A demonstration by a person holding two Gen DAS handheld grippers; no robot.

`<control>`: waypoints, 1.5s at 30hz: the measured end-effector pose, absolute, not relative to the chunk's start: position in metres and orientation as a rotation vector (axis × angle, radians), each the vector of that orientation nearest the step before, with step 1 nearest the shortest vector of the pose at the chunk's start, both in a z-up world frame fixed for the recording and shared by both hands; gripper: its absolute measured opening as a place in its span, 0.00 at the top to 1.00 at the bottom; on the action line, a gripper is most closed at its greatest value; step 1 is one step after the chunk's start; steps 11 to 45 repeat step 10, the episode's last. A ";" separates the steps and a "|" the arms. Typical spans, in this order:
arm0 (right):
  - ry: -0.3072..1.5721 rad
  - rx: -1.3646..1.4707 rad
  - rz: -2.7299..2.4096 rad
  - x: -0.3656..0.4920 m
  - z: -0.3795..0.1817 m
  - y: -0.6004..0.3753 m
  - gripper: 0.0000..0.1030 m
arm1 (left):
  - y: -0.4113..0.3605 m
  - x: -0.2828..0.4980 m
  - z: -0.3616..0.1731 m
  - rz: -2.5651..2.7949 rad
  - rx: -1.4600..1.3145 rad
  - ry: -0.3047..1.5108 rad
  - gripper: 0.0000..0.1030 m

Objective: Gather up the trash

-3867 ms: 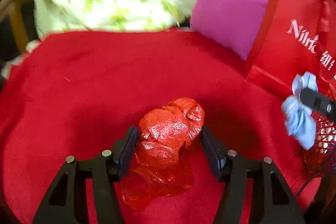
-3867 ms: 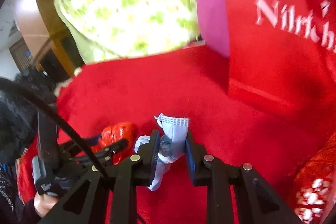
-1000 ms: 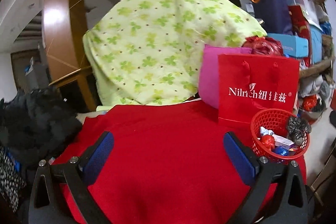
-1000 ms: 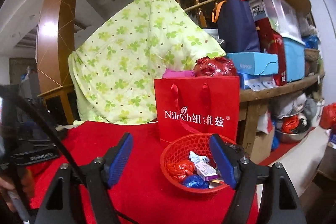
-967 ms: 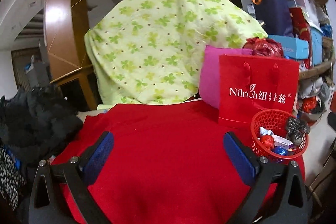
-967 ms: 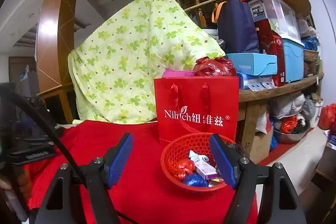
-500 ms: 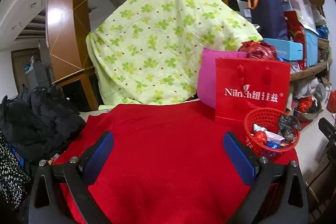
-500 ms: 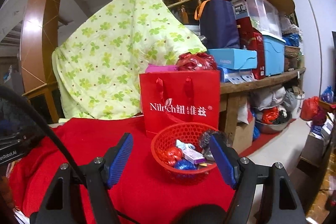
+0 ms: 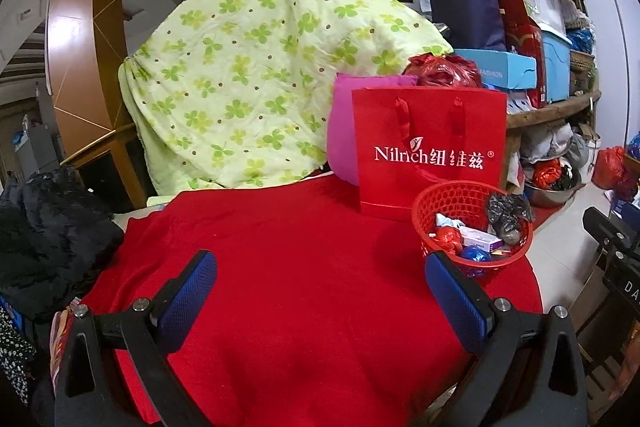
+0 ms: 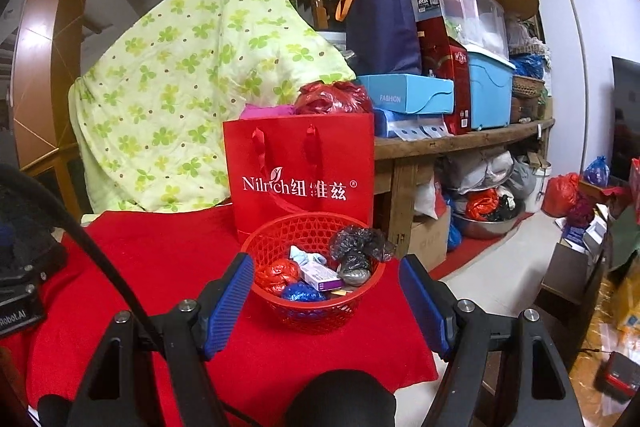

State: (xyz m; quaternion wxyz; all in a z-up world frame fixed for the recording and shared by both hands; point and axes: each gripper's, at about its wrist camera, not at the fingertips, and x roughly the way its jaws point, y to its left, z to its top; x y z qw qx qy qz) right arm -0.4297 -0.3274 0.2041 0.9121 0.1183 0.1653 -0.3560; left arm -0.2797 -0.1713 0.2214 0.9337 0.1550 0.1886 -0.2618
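The red mesh basket (image 10: 312, 307) at frame centre holds crumpled trash (image 10: 277, 275); left claw (image 9: 320, 291) and right claw (image 10: 326, 303) are both wide apart, empty.

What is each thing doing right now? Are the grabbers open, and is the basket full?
Left hand-held gripper: open, holding nothing.
Right hand-held gripper: open, holding nothing.
Red basket: upright on the red cloth, partly filled with trash.
Red crumpled bag: inside the basket.
Black crumpled bag: in the basket, poking above the rim.
Red gift bag: standing upright behind the basket.
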 end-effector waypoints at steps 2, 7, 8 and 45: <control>0.342 0.238 -0.735 -0.429 0.204 -0.328 0.24 | -0.173 -0.279 0.221 -0.537 0.317 0.390 0.00; 0.343 0.253 -0.734 -0.426 0.203 -0.334 0.24 | -0.175 -0.274 0.217 -0.563 0.310 0.395 0.00; 0.345 0.258 -0.731 -0.424 0.203 -0.335 0.24 | -0.175 -0.273 0.216 -0.566 0.307 0.394 0.00; 0.348 0.261 -0.717 -0.415 0.202 -0.335 0.24 | -0.172 -0.266 0.212 -0.565 0.298 0.399 0.00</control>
